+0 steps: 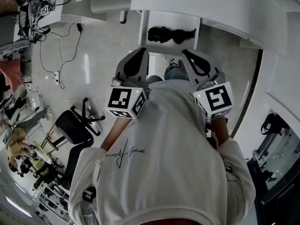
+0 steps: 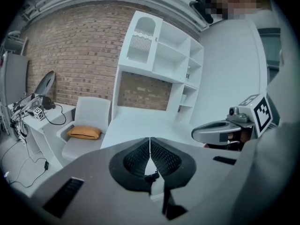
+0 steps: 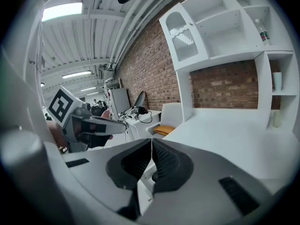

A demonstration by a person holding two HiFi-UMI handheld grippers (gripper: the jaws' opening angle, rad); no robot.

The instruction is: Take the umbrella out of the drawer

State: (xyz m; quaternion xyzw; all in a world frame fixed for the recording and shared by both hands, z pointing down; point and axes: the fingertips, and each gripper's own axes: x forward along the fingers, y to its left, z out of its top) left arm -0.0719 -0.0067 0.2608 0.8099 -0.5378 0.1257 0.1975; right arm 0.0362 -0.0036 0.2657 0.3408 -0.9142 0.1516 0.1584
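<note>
While the person in the white sweatshirt (image 1: 164, 153) stands facing the white desk (image 2: 140, 123), the black folded umbrella (image 1: 171, 34) lies crosswise in the open drawer (image 1: 155, 20), which sticks out from under the desk's front edge. In the head view the umbrella sits just beyond the tips of both tongs, and neither pair touches it.

The left tongs (image 1: 144, 51) are closed, tips pressed together with nothing between them, and they point forward and a little downward toward the drawer's near left corner. The right tongs (image 1: 185, 52) are closed and empty too, and aim at the drawer's near right side. The two pairs are held side by side, apart from each other, each with its marker cube toward the person's chest.

From the left gripper view, a white shelf unit (image 2: 159, 55) rises from the back of the desk against a brick wall (image 2: 75, 55). Left of the desk stands a white chair (image 2: 86, 121) with an orange cushion (image 2: 84, 133) on its seat. Further left is a side table (image 2: 35, 118) carrying cables and equipment. The right gripper view shows a bottle (image 3: 263, 32) on an upper shelf of that unit.

On the pale floor (image 1: 96, 69) to the person's left stand a black office chair (image 1: 70, 125) and some loose black cables (image 1: 58, 55).
</note>
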